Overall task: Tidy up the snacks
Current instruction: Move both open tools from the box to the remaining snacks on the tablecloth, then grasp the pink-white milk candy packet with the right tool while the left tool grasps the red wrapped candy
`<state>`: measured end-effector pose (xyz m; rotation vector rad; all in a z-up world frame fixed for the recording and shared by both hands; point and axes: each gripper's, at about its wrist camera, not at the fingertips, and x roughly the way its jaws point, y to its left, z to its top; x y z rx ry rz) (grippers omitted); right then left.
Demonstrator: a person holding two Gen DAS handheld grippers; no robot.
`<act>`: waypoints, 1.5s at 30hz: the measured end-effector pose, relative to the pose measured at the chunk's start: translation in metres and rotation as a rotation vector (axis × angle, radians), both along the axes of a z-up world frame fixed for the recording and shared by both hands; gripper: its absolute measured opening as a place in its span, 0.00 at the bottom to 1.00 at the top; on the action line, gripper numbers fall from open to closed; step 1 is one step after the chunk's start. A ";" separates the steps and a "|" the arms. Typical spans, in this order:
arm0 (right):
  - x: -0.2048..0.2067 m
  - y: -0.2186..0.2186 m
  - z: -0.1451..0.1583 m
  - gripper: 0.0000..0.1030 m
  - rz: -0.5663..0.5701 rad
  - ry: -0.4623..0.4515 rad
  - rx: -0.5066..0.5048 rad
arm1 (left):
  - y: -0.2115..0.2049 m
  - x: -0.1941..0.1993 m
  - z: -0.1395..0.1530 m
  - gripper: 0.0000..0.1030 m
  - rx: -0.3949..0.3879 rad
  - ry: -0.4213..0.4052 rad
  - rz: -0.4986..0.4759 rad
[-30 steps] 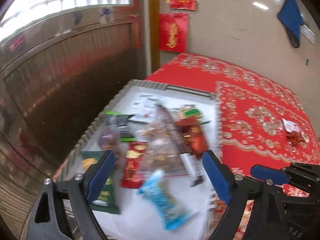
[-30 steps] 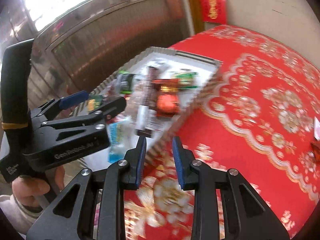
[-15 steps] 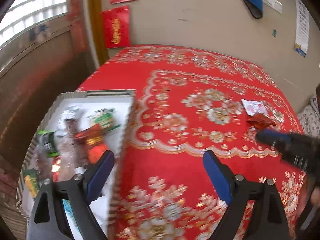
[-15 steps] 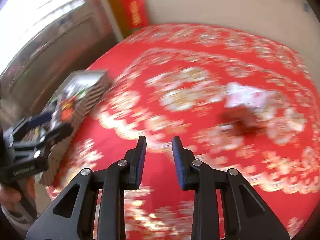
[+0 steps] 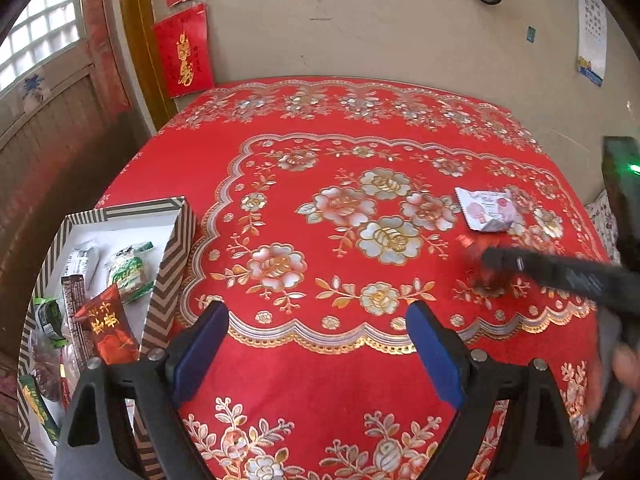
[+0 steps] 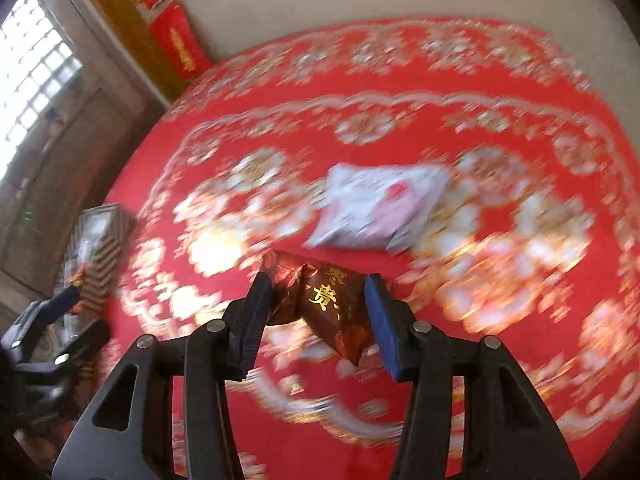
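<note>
step: fetching next snack | right gripper (image 6: 316, 312) jaws opening around dark red snack packet (image 6: 332, 312) beside white packet (image 6: 380, 208), unpinched | left gripper (image 5: 316, 344) wide open, empty, near snack box (image 5: 172, 256)

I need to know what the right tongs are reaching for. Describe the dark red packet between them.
The red packet is a small, glossy, crinkled foil-like pouch, dark red-brown with gold characters and a flower print. It lies tilted on the red cloth, just in front of the white packet. It sits between the right tongs, whose jaws are opening; the pads flank it, and whether the left pad touches it is unclear. In the left view it is blurred behind the tongs' arm.
</note>
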<state>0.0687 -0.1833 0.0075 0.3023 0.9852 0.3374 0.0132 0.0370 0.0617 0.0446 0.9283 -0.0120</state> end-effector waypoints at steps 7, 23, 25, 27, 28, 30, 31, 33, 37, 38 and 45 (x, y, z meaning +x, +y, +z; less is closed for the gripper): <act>-0.023 0.021 0.028 0.48 0.118 -0.062 0.082 | 0.006 0.009 -0.007 0.89 -0.035 0.034 0.031; -0.005 -0.049 0.040 0.56 -0.015 -0.114 0.061 | -0.028 0.043 -0.033 0.89 -0.326 0.193 0.112; 0.004 -0.050 0.041 0.60 -0.015 -0.116 -0.009 | -0.033 0.049 -0.038 0.89 -0.355 0.217 0.127; 0.015 -0.048 0.038 0.60 0.007 -0.105 -0.064 | -0.039 0.054 -0.041 0.91 -0.356 0.231 0.150; 0.023 -0.047 0.034 0.60 0.008 -0.084 -0.079 | -0.041 0.056 -0.040 0.91 -0.351 0.217 0.157; 0.034 -0.052 0.027 0.60 -0.031 -0.046 -0.066 | -0.045 0.060 -0.040 0.91 -0.345 0.207 0.168; 0.039 -0.055 0.024 0.60 -0.054 -0.029 -0.052 | -0.049 0.063 -0.041 0.93 -0.342 0.214 0.170; 0.045 -0.058 0.017 0.60 -0.072 -0.005 -0.034 | -0.053 0.067 -0.041 0.93 -0.315 0.207 0.169; 0.053 -0.048 0.008 0.60 -0.072 0.016 -0.038 | -0.065 0.068 -0.044 0.93 -0.224 0.189 0.142; 0.055 -0.044 0.007 0.60 -0.073 0.019 -0.048 | -0.067 0.068 -0.044 0.93 -0.201 0.186 0.134; 0.070 -0.016 -0.003 0.62 -0.066 0.035 -0.176 | -0.070 0.072 -0.047 0.98 -0.142 0.179 0.110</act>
